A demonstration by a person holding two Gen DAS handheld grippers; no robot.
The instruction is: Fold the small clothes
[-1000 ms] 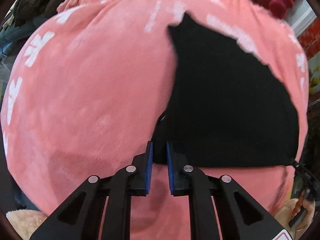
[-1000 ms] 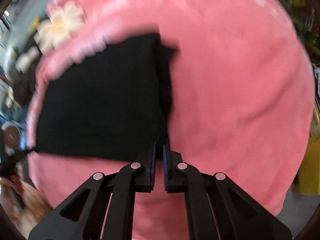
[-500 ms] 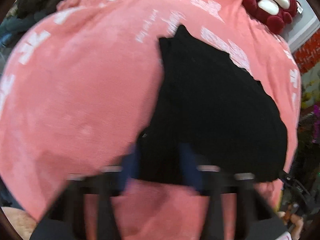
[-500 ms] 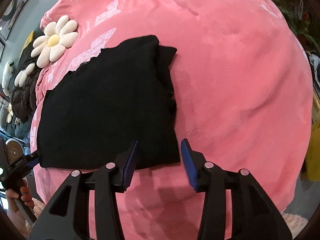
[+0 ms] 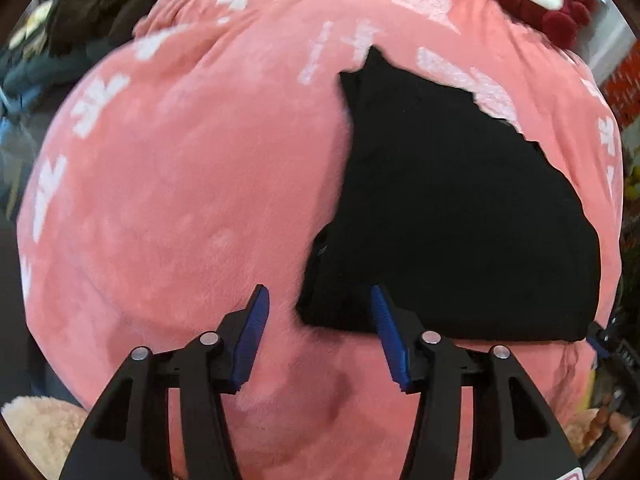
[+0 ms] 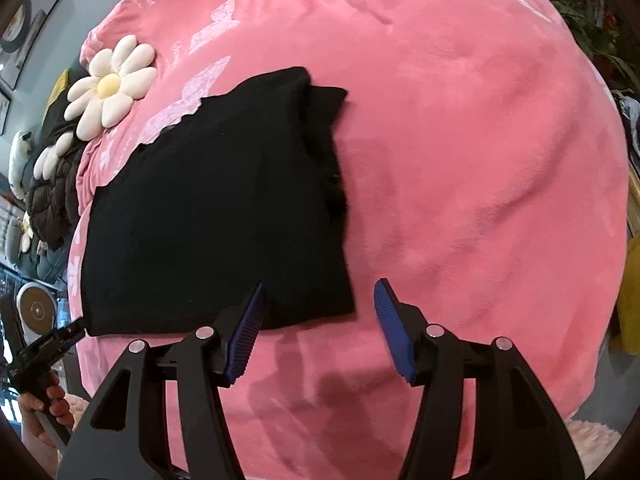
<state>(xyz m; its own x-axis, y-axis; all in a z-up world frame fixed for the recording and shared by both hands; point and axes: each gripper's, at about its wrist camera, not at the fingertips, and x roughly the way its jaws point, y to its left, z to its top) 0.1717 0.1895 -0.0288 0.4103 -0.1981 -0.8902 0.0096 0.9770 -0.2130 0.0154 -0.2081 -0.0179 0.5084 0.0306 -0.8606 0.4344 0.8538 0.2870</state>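
Left gripper: my left gripper (image 5: 318, 330) is spread wide and grasps nothing; its blue pads (image 5: 253, 332) sit either side of the near left corner of the garment, above the cloth.
Right gripper: my right gripper (image 6: 320, 328) is likewise spread wide and empty, with the garment's near right corner just ahead of the gap between its fingers.
Garment: the black garment (image 6: 216, 216) lies folded flat on the pink blanket (image 6: 460, 160), toward the near edge; a second folded layer shows along its right side in the right wrist view.
Blanket: pink plush with pale printed marks, covering the whole surface under the garment.
Surroundings: a white flower cushion (image 6: 110, 86) rests at the blanket's far left in the right wrist view; a red and white plush toy (image 5: 548, 0) sits at the far right corner in the left wrist view.
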